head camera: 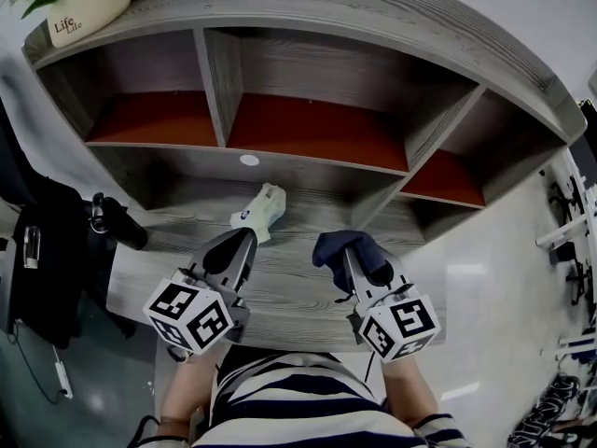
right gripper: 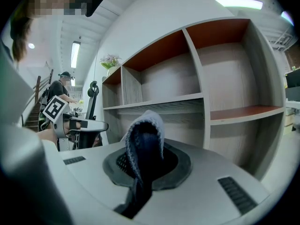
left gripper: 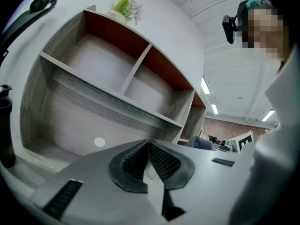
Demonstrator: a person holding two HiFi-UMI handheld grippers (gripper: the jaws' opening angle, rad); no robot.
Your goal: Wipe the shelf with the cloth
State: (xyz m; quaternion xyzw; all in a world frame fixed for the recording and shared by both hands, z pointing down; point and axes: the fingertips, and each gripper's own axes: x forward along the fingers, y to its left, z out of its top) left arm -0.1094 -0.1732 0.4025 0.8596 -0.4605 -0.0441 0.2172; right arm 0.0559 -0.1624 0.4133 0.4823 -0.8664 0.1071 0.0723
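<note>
I'm looking down on the shelf [head camera: 308, 208] through the head view. At 11 o'clock a pot [head camera: 89, 9] with a green plant is sitting on the top board. At 9 o'clock something black [head camera: 47, 250] is hanging just beside the shelf's left end; I cannot tell what it is.

I'm holding the left gripper [head camera: 246, 239] at 7 o'clock, over the wide lower board. In the left gripper view its jaws [left gripper: 149, 146] are meeting at the tips with nothing between them. Just past those tips, at 12 o'clock from them, a pale item [head camera: 261, 211] is lying on the board, and a white dot [head camera: 249, 160] is showing on the panel behind it.

I'm holding the right gripper [head camera: 350, 261] at 5 o'clock, level with the left one and apart from it. Its jaws [right gripper: 146, 159] are clamping the cloth [right gripper: 144, 137], which is standing up out of them in a dark blue fold. In the head view the cloth [head camera: 331, 248] is bunching over the front part of the lower board, at 4 o'clock from the pale item; I cannot tell whether it is touching the wood.
</note>
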